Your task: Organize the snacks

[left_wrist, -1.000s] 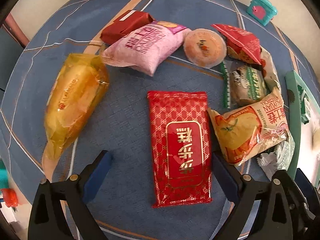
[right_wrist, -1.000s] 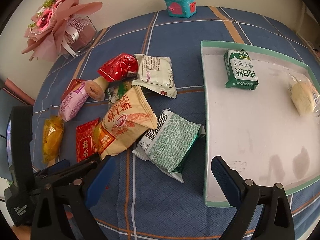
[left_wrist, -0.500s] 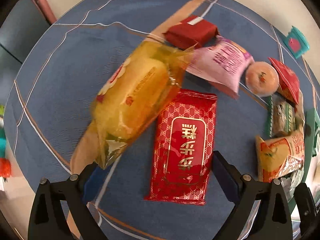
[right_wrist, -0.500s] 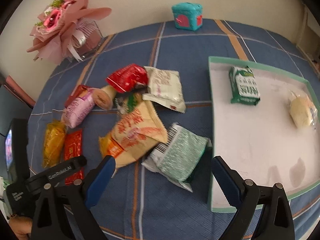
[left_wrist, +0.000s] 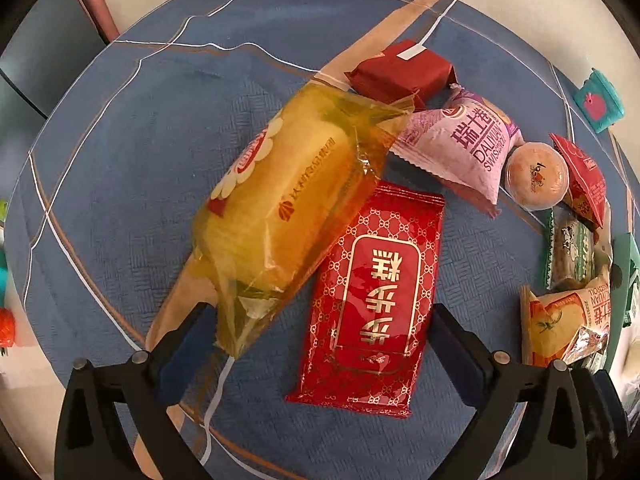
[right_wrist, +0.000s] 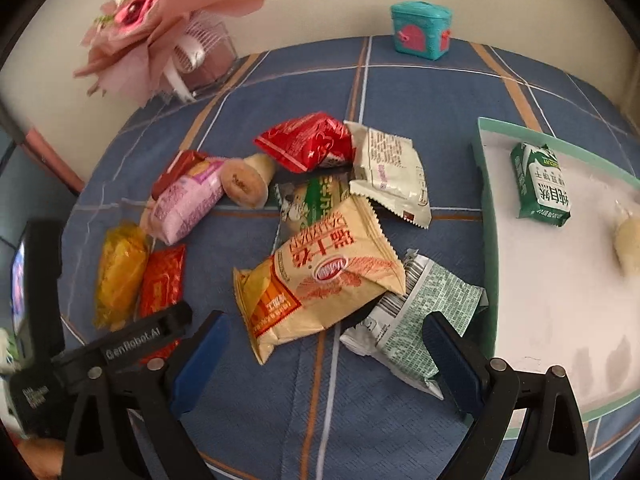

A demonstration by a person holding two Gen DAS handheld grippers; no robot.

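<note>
Two hand-held grippers hover over a blue plaid worktop (right_wrist: 420, 92) strewn with wrapped snacks. The left gripper (left_wrist: 316, 340) has its jaws spread wide and empty. A red flat packet (left_wrist: 372, 300) lies between them, nearer the right jaw, and a yellow cake roll (left_wrist: 292, 204) lies slantwise with its near end just beside the left jaw, overlapping the packet's far corner. Beyond both sit a pink bag (left_wrist: 464, 148) and a dark red bar (left_wrist: 404, 74).

The right gripper (right_wrist: 324, 356) also has wide, empty jaws. A beige bag (right_wrist: 320, 276) lies just ahead between them, and a green-printed pouch (right_wrist: 416, 320) rests against its right jaw. Right of that jaw is a green-rimmed tray (right_wrist: 486, 240) holding a green carton (right_wrist: 540, 184) and a pale bun (right_wrist: 628, 244).

Sorting looks barely begun; most snacks remain outside the tray. The left gripper seems to be choosing a pick. Next it would need to lower, centre on one packet, then close.
</note>
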